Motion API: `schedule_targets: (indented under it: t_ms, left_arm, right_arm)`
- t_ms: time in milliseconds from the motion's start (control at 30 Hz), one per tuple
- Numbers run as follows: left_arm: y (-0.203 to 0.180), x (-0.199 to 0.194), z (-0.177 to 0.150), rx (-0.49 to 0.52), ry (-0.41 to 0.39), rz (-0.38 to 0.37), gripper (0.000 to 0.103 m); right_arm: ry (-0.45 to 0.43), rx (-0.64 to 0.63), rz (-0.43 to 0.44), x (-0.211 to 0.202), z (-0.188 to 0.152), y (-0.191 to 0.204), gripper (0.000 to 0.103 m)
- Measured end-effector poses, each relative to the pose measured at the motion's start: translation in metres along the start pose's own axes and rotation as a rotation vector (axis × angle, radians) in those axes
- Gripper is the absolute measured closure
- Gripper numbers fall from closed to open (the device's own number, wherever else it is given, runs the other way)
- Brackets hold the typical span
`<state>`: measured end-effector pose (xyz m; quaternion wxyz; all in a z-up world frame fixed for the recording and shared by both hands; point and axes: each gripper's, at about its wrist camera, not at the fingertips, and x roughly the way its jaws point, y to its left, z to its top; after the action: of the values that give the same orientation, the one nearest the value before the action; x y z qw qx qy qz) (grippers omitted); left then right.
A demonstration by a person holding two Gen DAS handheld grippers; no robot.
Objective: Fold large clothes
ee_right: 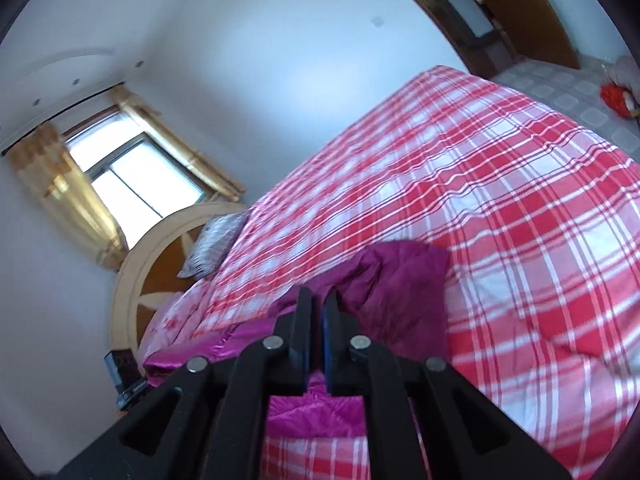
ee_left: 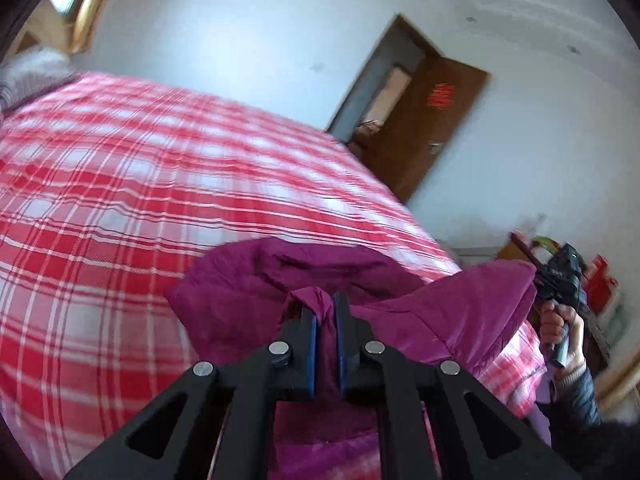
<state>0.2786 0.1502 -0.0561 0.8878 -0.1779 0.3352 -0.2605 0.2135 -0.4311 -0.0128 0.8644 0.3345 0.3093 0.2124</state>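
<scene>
Jacket (ee_left: 256, 280), magenta, quilted, lifted off red-and-white plaid bedspread (ee_left: 120, 184). Left gripper (ee_left: 326, 308) pinched narrow on bunched fold of jacket fabric. Right gripper (ee_right: 319, 304) nearly closed at jacket edge; fabric between pads not clearly visible. Right hand (ee_left: 558, 320) raised beside bed, gripping handle upright. Brown door (ee_left: 424, 120) ajar behind.

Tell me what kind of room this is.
A bedroom, most likely at home: a large bed under a red plaid cover, a curved headboard with a pillow, and a curtained window.
</scene>
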Motion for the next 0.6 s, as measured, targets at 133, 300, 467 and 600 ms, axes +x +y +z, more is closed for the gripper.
schedule_targets:
  t_ms: [133,300,467,600]
  left_arm:
    - [0.030,0.044,0.008,-0.035,0.089,0.109,0.091]
    - [0.068,0.037,0.003,-0.118,0.085,0.144,0.080]
    - [0.073,-0.006,0.009,-0.115,-0.090,0.303,0.038]
    - [-0.007,0.015,0.000,0.113,-0.091,0.299,0.038]
  right_arm:
    - [0.035,0.045,-0.097,0.068,0.028,-0.036,0.096]
    - [0.092,0.125,-0.167,0.116,0.029,-0.080,0.096]
    - [0.110,0.153,-0.215,0.133,0.025,-0.102,0.096]
    - [0.121,0.107,-0.259,0.152,0.027,-0.100,0.095]
